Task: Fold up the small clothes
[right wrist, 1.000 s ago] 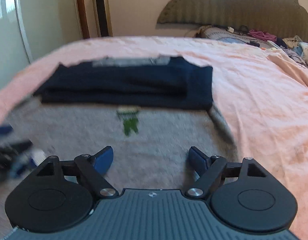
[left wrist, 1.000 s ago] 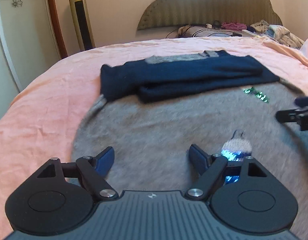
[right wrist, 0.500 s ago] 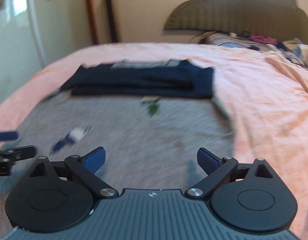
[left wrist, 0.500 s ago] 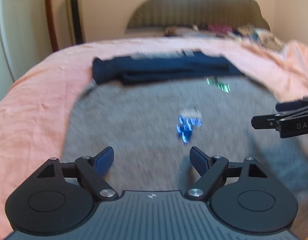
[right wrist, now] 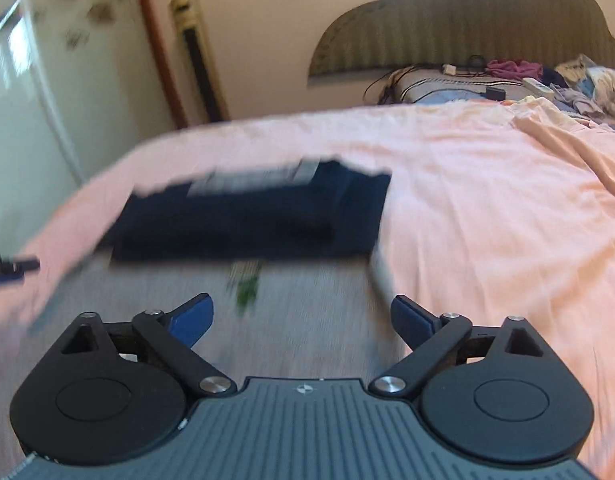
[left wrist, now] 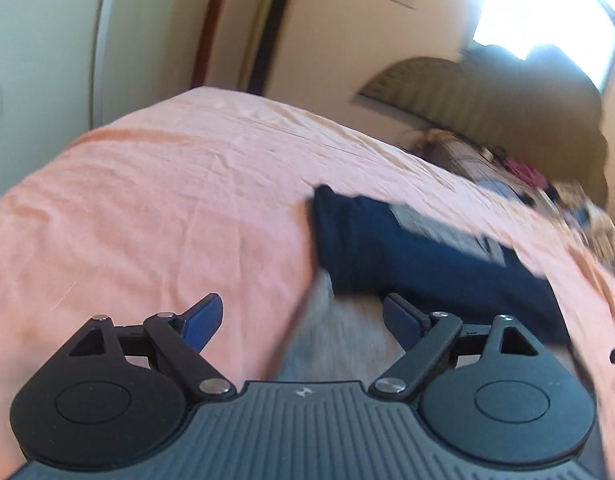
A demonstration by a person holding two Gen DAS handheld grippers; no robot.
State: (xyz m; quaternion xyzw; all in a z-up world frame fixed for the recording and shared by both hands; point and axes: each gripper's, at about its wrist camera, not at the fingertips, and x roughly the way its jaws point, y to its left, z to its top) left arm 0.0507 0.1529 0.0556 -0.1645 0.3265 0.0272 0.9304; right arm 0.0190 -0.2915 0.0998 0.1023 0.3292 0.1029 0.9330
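Your left gripper [left wrist: 303,316] is opening and your right gripper [right wrist: 301,314] closing, both empty above the grey garment [right wrist: 307,320], its navy folded part [right wrist: 247,224] beyond.

The left gripper [left wrist: 303,316] now hangs tilted over the sweater's [left wrist: 343,344] left edge with jaws opening and empty, while the right gripper [right wrist: 301,314] narrows its empty jaws.

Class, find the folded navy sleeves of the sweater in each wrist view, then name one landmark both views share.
Left wrist: navy sleeves right of centre, slanting down to the right.
Right wrist: navy sleeves centre-left, above the grey body.
Shared landmark: the scalloped headboard.
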